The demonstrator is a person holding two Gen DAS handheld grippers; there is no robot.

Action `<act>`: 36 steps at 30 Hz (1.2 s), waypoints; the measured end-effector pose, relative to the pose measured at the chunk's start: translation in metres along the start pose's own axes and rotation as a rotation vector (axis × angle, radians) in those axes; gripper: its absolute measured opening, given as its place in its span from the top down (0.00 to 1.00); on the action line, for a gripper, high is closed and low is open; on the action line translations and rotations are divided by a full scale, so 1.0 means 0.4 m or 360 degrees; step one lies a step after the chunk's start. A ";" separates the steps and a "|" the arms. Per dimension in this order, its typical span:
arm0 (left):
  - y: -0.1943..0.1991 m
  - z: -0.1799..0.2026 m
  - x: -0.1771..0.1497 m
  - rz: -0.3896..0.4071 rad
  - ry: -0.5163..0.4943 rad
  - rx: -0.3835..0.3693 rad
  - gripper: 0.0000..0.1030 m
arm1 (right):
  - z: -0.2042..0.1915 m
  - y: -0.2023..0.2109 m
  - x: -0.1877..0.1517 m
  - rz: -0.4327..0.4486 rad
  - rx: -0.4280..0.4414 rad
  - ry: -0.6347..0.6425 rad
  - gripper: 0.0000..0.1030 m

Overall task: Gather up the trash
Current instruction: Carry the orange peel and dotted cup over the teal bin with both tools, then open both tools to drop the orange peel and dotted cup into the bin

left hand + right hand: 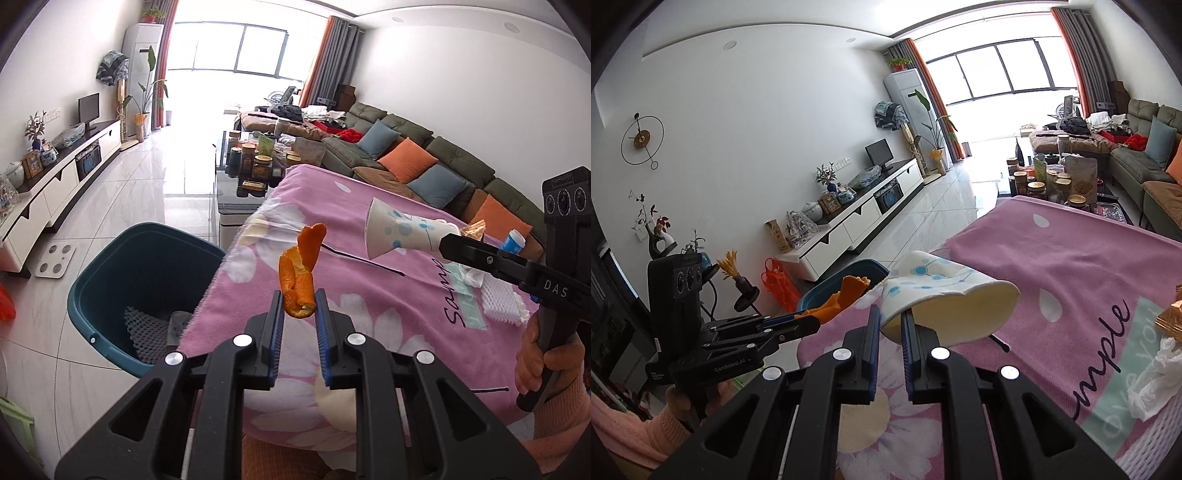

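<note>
Daylight is pouring through the wide window [236, 51] between orange-grey curtains [1071, 48], gleaming off the white tiled floor [155, 184]; a green sofa [424, 155] is lining the white wall [461, 85] opposite the white TV cabinet [864, 218]

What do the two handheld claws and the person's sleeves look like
Both claws, left and right, are matte black angular plastic with blue ribbed pads and round silver bolts on the linkages. Each carries a black box with three lenses; white lettering marks the bodies, "DAS" on the right one. The person wears fuzzy pink sleeves.
</note>
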State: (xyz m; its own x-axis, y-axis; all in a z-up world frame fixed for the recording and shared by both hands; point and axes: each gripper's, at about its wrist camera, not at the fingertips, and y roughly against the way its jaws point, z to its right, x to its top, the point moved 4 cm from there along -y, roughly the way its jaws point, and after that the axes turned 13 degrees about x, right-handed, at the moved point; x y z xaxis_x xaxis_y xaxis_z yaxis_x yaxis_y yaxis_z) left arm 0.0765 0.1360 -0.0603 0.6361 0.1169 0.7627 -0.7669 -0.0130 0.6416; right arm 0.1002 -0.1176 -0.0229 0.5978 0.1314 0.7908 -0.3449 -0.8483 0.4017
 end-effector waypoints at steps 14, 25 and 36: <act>0.004 -0.197 0.011 -0.0001 0.0183 0.0181 0.83 | -0.094 -0.197 0.035 -0.0189 0.0141 0.0144 0.90; -0.049 -0.299 -0.001 -0.0079 0.0243 0.0290 0.83 | -0.116 -0.339 0.045 -0.0331 0.0194 0.0153 0.90; -0.126 -0.340 -0.009 -0.0156 0.0275 0.0374 0.83 | -0.133 -0.476 0.044 -0.0481 0.0179 0.0207 0.90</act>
State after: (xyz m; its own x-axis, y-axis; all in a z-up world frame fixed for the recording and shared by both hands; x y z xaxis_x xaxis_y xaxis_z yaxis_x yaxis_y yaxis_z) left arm 0.1011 0.2712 -0.1065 0.6667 0.2958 0.6841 -0.6492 -0.2202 0.7280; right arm 0.1381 0.0737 -0.0608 0.5610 0.4434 0.6991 -0.0801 -0.8114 0.5790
